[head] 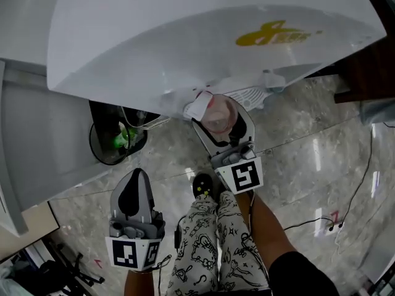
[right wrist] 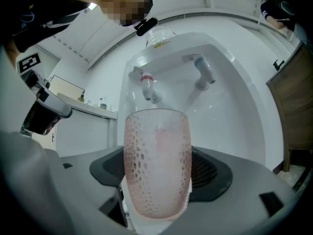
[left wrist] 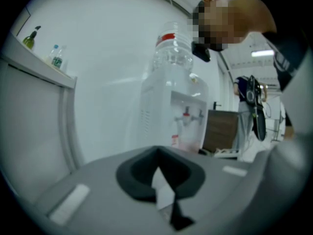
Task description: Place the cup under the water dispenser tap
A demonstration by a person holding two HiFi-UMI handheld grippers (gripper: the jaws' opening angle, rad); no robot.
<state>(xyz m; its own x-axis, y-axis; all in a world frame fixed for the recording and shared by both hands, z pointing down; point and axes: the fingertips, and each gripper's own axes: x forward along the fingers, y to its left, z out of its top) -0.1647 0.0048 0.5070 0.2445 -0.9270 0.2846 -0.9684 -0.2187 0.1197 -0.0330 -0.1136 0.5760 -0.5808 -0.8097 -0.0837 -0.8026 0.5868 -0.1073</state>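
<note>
A pink, see-through cup (right wrist: 156, 163) with a speckled pattern stands upright between the jaws of my right gripper (head: 227, 130), which is shut on it. In the head view the cup (head: 216, 113) sits just in front of the white water dispenser (head: 203, 42), close to its white drip tray (head: 248, 95). The right gripper view looks up at the red tap (right wrist: 146, 85) and the blue tap (right wrist: 203, 73), both above and beyond the cup's rim. My left gripper (head: 136, 179) hangs lower left with nothing in it, its jaws together. From there the dispenser (left wrist: 168, 116) stands farther off.
A black bin (head: 116, 139) with something green inside stands left of the dispenser, beside a white cabinet (head: 37, 134). A dark wooden cabinet (head: 370, 73) is at the right. Cables (head: 345, 217) lie on the marble floor. The person's patterned trouser legs (head: 210, 245) are between the grippers.
</note>
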